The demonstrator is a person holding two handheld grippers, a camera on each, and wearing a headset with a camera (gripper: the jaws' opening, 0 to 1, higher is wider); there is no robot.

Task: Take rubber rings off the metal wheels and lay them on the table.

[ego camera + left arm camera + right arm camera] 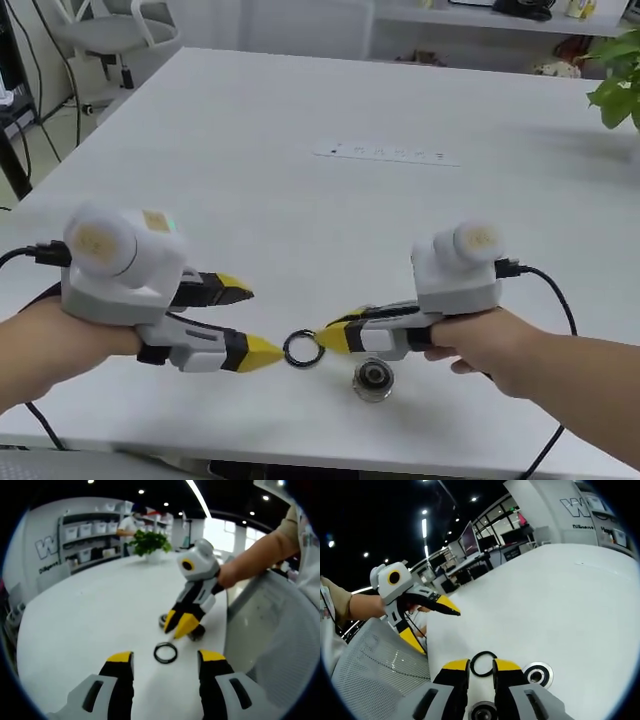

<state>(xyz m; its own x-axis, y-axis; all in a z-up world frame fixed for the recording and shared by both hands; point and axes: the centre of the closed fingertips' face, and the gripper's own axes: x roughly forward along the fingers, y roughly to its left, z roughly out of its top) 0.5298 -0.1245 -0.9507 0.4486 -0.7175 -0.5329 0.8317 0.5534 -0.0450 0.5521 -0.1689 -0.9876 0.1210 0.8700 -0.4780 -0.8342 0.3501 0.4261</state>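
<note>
Broad white table (300, 120) with a white power strip (385, 153) on it; around it an office chair (110, 30), a leafy plant (618, 90), shelves of white bins (87, 542) and ceiling spotlights (141, 491). On the far wall a big "W" (46, 547) over a smaller line too blurred to read. Black rubber ring (303, 349) lying flat on the table between the grippers' tips, metal wheel (373, 380) just beside it; left gripper (262, 322) spread wide, grasping nothing; right gripper (325, 335) narrowly parted, empty, tips at the ring.
</note>
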